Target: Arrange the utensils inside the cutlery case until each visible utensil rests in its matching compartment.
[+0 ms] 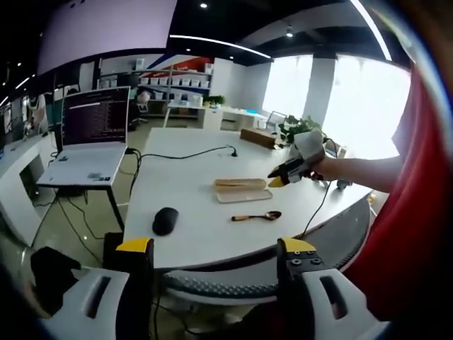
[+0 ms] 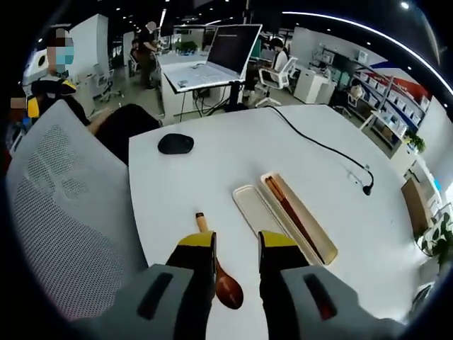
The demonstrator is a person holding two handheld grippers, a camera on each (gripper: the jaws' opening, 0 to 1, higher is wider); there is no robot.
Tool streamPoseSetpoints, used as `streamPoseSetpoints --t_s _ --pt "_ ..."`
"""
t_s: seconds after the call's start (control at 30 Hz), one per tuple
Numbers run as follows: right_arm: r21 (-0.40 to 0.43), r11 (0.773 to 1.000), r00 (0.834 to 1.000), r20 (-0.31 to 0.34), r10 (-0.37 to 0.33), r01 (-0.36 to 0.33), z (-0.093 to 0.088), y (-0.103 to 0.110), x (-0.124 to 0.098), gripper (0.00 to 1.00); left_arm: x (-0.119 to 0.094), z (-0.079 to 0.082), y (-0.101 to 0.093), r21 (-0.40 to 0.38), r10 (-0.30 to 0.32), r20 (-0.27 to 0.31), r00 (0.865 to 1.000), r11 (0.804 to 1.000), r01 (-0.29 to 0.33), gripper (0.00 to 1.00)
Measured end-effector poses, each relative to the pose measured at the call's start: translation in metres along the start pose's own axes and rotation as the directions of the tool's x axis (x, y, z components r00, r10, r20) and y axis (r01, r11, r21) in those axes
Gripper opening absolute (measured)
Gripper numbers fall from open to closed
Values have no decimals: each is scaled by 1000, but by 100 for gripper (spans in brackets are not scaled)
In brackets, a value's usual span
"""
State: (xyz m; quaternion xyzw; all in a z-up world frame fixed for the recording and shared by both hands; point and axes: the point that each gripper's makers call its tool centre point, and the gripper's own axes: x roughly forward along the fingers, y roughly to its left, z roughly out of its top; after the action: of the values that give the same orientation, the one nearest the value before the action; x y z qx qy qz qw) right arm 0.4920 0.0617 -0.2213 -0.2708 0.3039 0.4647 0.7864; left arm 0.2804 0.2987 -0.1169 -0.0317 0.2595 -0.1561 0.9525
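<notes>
You are hovering your right gripper (image 2: 236, 249), jaws parted and empty, over the wooden spoon (image 2: 221, 278) lying just beside the open cutlery case (image 2: 320, 248), so be closing squarely on its handle.

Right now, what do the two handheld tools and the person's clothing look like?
Both tools have pale grey bodies with dark slots, carrying two black jaws capped in yellow. The left tool has small screw holes on one jaw. The right tool looks the same and appears in the left gripper view held in a white glove. The person wears a red top.

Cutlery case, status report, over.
Both hand-held grippers open, empty. Right one above wooden spoon. Cutlery case open, chopsticks inside; spoon outside. Nothing in the way.
</notes>
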Motion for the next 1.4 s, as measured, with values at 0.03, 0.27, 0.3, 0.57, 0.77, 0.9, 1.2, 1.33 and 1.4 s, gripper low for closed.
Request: streamPoseSetpoints --t_s 0.03,0.27,0.3,0.57,0.77,0.9,1.2,1.33,1.4 --pt "1 1000 1000 -1 2 -2 0 0 0 21 0 1 0 -2 2 2 1000 1000 -2 73" --pt "-10 1000 999 -18 29 -29 -5 6 1 22 -4 4 1 24 1 39 999 1000 -2 68" --pt "-18 999 999 -35 42 -42 -8 9 3 23 -4 2 2 7 2 26 1000 1000 -2 69" --pt "-121 988 990 -118 80 -94 -20 20 9 26 -4 4 2 -9 6 48 999 1000 -6 74" --pt "-211 964 971 -208 120 -164 -35 25 18 23 0 2 0 7 2 36 999 1000 -2 74" --pt "-234 956 961 -250 117 -177 -45 18 23 24 3 4 0 4 -2 41 999 1000 1 74" --pt "-133 969 954 -246 171 -208 -53 20 39 23 5 5 -3 13 -1 30 1000 1000 1 73" --pt "-138 967 952 -251 174 -213 -53 24 41 22 5 5 -2 15 -1 21 1000 1000 0 73" --pt "-140 966 953 -246 178 -216 -51 25 42 22 5 5 -1 18 2 19 1000 1000 -2 73"
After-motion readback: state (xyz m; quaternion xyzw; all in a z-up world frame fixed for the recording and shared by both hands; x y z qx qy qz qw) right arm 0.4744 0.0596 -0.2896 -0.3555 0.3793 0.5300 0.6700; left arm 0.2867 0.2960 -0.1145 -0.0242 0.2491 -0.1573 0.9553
